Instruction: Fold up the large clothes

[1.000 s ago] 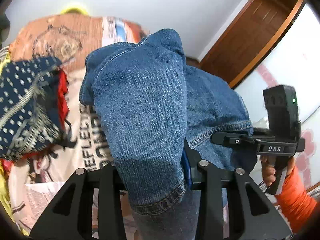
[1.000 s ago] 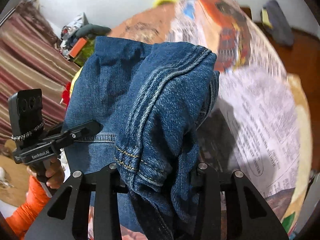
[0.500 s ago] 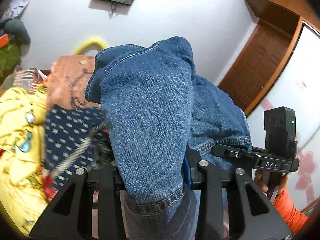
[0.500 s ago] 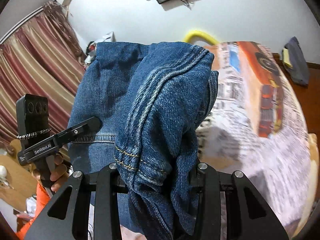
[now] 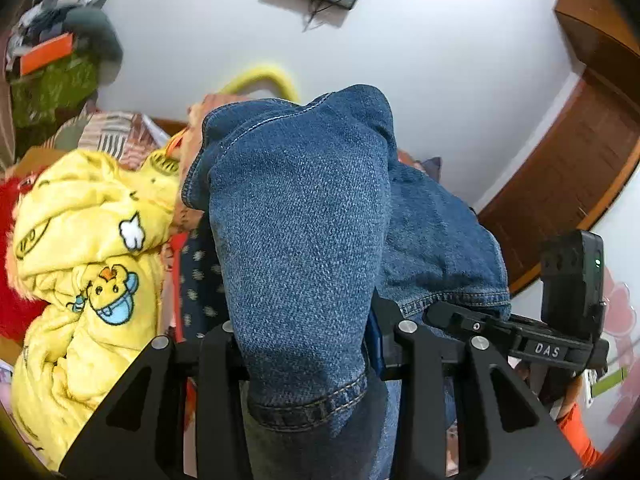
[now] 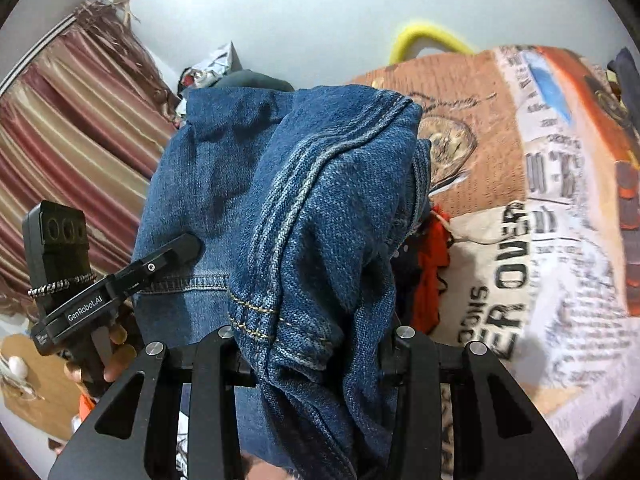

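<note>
Folded blue jeans hang in the air between both grippers. My left gripper is shut on a thick bunch of denim with a hem seam below the fingers. The fingertips are buried in the cloth. My right gripper is shut on another bunch, where a triple-stitched seam runs over the top. The right gripper's finger shows at the jeans' edge in the left wrist view. In the right wrist view, the left gripper's finger presses on the denim. A hand in an orange sleeve holds the right gripper.
A yellow fleece with duck prints, a navy dotted cloth and red fabric lie heaped at the left. The bed's newspaper-print sheet spreads right. A striped curtain, a wooden door and a white wall surround.
Both grippers have carried the jeans sideways to the left over the bed, staying shut on them. The yellow fleece has come into the left wrist view, and more wall shows.
</note>
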Motion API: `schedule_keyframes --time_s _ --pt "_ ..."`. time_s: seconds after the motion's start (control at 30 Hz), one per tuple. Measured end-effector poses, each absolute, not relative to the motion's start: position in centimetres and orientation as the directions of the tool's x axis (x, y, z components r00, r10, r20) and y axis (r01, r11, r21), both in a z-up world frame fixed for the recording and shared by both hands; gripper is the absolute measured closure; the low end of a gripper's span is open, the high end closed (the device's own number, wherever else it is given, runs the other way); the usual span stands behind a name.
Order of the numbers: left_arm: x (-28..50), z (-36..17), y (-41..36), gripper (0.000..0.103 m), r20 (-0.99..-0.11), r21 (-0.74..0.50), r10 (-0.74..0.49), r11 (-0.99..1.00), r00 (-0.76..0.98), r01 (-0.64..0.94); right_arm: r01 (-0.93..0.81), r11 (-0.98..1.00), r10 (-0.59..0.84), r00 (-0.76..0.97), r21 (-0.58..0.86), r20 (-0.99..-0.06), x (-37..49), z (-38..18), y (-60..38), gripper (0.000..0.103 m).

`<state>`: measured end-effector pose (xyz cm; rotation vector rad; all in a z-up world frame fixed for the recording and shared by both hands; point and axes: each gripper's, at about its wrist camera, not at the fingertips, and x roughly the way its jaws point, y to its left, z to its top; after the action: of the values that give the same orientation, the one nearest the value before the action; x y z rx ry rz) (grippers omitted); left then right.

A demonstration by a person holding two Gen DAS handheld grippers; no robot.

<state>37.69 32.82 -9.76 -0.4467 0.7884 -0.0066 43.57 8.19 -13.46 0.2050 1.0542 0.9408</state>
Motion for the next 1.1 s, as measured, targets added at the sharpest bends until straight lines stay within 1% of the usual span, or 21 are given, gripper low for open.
schedule_keyframes --time_s 0.1,0.2,0.27,0.3,0.33,0.4,0.53,0.67,0.77,0.9,0.97,1.0,1.1 --pt "38.8 -12.6 34.7 0.066 -0.702 -0.418 -0.171 0.885 0.692 -0.206 -0.56 0.62 0.726 0.144 0.55 -0.672 44.4 -15.4 9.8 0.069" --pt "39.5 -15.3 35.8 0.065 -0.716 -0.421 -0.155 0.874 0.68 -0.243 -0.548 0.629 0.711 0.116 0.552 -0.694 45.4 -17.5 10.8 0.069" --pt "39.7 -16.7 36.1 0.061 -0.718 -0.413 -0.136 0.872 0.682 -0.262 -0.534 0.636 0.707 0.113 0.558 -0.698 45.8 -18.6 10.8 0.068" --pt "39.8 -17.2 36.2 0.057 -0.718 -0.399 -0.111 0.875 0.687 -0.275 -0.525 0.636 0.711 0.116 0.565 -0.693 45.9 -19.1 10.6 0.067" --pt "39.9 -17.7 36.2 0.053 -0.722 -0.383 -0.09 0.878 0.686 -0.288 -0.518 0.636 0.715 0.119 0.572 -0.689 45.9 -19.6 10.3 0.065" --pt "40.2 -19.0 36.4 0.05 -0.738 -0.383 -0.092 0.873 0.668 -0.303 -0.513 0.644 0.711 0.127 0.568 -0.691 45.8 -19.9 10.1 0.06" --pt "40.0 -19.3 36.4 0.044 -0.747 -0.388 -0.104 0.87 0.656 -0.304 -0.528 0.676 0.669 0.149 0.513 -0.728 45.2 -20.1 9.3 0.053" --pt "39.2 -18.0 35.4 0.044 -0.762 -0.332 -0.057 0.89 0.645 -0.314 -0.537 0.695 0.649 0.18 0.479 -0.74 44.6 -19.4 8.3 0.052" --pt "37.9 -16.8 34.6 0.044 -0.759 -0.282 -0.011 0.907 0.651 -0.312 -0.551 0.723 0.609 0.224 0.417 -0.761 44.2 -18.7 7.8 0.052" --pt "35.7 -15.9 34.0 0.043 -0.753 -0.241 0.017 0.923 0.658 -0.3 -0.582 0.744 0.566 0.291 0.326 -0.771 43.0 -17.7 7.4 0.052" --pt "34.9 -16.0 33.7 0.041 -0.764 -0.231 0.011 0.929 0.645 -0.29 -0.588 0.754 0.544 0.312 0.292 -0.778 42.7 -17.6 7.4 0.043" --pt "34.6 -16.4 33.7 0.041 -0.775 -0.217 0.013 0.933 0.632 -0.286 -0.59 0.759 0.532 0.321 0.274 -0.783 42.6 -17.7 7.5 0.042" --pt "33.4 -16.8 33.5 0.033 -0.784 -0.186 0.039 0.937 0.619 -0.294 -0.601 0.77 0.487 0.336 0.215 -0.806 42.1 -18.2 7.8 0.042"
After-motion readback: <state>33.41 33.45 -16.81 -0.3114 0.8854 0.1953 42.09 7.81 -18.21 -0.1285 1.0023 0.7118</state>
